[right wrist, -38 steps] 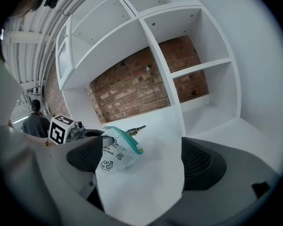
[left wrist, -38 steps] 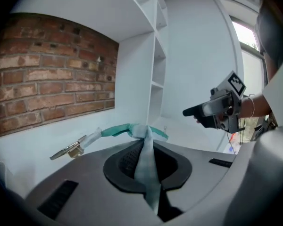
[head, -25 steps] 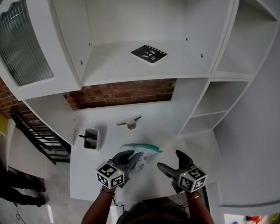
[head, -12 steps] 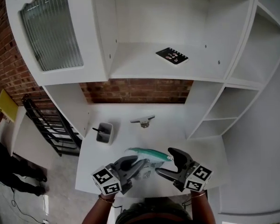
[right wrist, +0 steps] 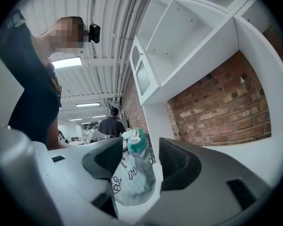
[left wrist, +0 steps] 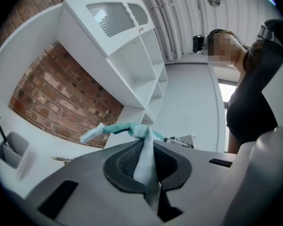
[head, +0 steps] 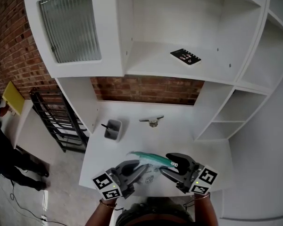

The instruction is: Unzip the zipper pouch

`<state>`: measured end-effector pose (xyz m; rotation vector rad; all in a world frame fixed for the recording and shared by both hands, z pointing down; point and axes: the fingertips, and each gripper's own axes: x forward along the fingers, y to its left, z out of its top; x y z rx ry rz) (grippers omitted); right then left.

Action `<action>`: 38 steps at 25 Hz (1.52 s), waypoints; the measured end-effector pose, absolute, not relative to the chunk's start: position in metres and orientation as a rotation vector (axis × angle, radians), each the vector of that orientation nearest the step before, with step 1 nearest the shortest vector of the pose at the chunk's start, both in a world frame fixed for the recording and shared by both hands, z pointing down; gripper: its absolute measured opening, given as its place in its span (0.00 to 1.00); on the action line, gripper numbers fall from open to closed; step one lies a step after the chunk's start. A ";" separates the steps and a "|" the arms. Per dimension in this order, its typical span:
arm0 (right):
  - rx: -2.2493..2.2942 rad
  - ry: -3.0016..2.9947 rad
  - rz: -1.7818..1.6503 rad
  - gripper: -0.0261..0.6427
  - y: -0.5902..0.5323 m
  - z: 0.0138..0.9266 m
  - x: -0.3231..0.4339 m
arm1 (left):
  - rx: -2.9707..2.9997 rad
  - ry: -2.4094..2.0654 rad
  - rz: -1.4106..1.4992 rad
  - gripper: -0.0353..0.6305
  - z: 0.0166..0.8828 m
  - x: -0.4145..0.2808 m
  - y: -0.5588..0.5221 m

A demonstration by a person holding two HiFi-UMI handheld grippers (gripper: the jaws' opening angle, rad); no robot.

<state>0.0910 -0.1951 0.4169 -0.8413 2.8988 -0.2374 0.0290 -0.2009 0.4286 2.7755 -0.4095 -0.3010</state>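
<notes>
Left gripper (head: pixel 140 168) is clenching the zipper pouch (head: pixel 148 157). Right gripper (head: pixel 164 165), jaws just closing loosely around it, is possibly catching fabric, not the pull.

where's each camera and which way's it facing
Head view: on the person's head, looking down at the desk; left claw, right claw, wrists show.
Left gripper view: rides the left claw, facing the brick wall; jaws shut on the pouch.
Right gripper view: rides the right claw; jaws just closing, pouch between them, person's torso at left.
Shared: all show the pouch.

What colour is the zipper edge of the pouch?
The zipper edge is teal; the left gripper view shows it best.
</notes>
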 end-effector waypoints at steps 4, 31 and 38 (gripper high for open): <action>-0.845 2.901 -0.203 0.21 -0.191 0.415 0.087 | 2.742 -0.432 -0.323 0.07 0.431 0.022 -0.200; -1.286 3.229 0.269 0.09 -0.209 0.455 0.079 | 2.982 -0.881 0.332 0.41 0.437 0.053 -0.199; -1.457 3.239 0.443 0.09 -0.212 0.458 0.072 | 2.937 -0.894 0.418 0.50 0.439 0.061 -0.205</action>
